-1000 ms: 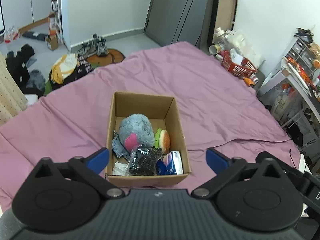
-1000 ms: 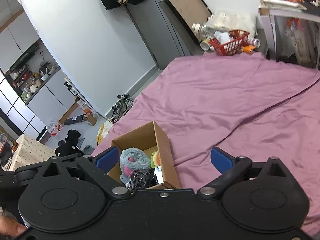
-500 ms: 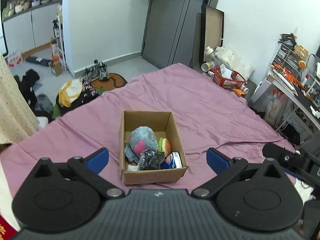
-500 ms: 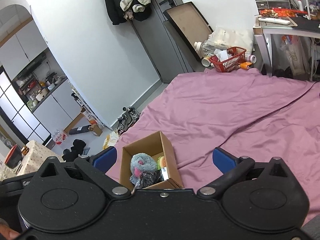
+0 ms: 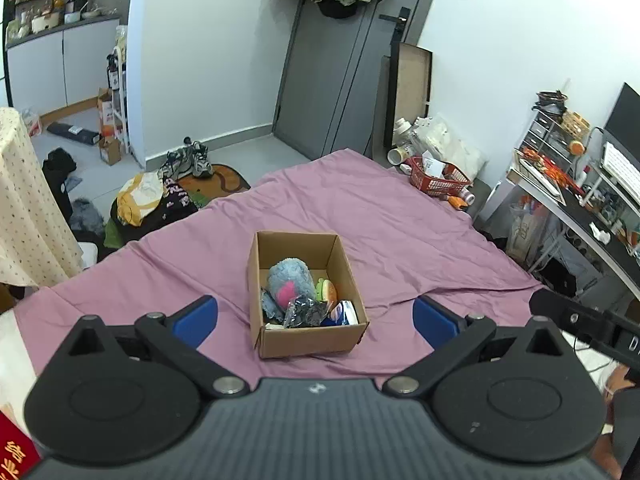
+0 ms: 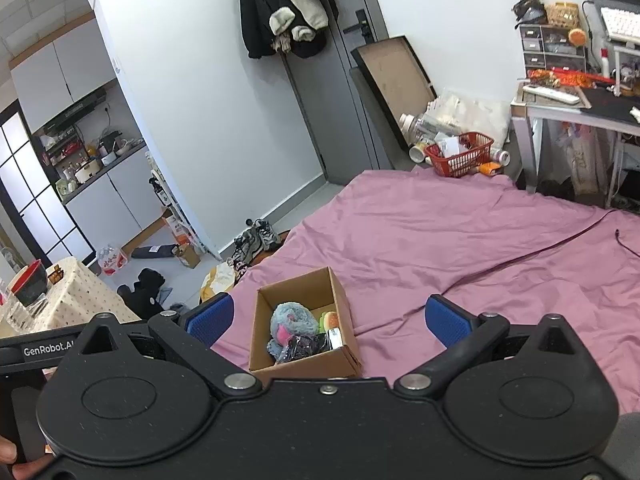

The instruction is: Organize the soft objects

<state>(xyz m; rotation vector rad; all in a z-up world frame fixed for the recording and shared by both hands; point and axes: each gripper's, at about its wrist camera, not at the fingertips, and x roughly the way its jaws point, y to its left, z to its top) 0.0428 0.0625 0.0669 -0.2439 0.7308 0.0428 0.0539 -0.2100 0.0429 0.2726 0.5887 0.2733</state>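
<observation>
An open cardboard box [image 5: 276,252] stands on the purple bed sheet [image 5: 400,240]. Inside lie a grey plush with a pink patch [image 5: 289,280], a burger-shaped soft toy [image 5: 327,290], a crumpled black bag [image 5: 304,313] and a blue-and-white pack [image 5: 345,313]. My left gripper [image 5: 315,319] is open and empty, held well above and behind the box. My right gripper [image 6: 327,320] is open and empty, also high above the box [image 6: 297,287], whose plush [image 6: 289,321] shows there too.
A red basket [image 5: 438,179] and bottles sit past the bed's far corner. A cluttered desk [image 5: 576,208] stands at the right. Clothes and shoes [image 5: 192,160] lie on the floor at the left near a cloth-covered table [image 5: 24,208]. A grey door [image 5: 332,80] is behind.
Both grippers have risen and pulled back from the box, which now looks smaller and farther away. Both stay open and empty.
</observation>
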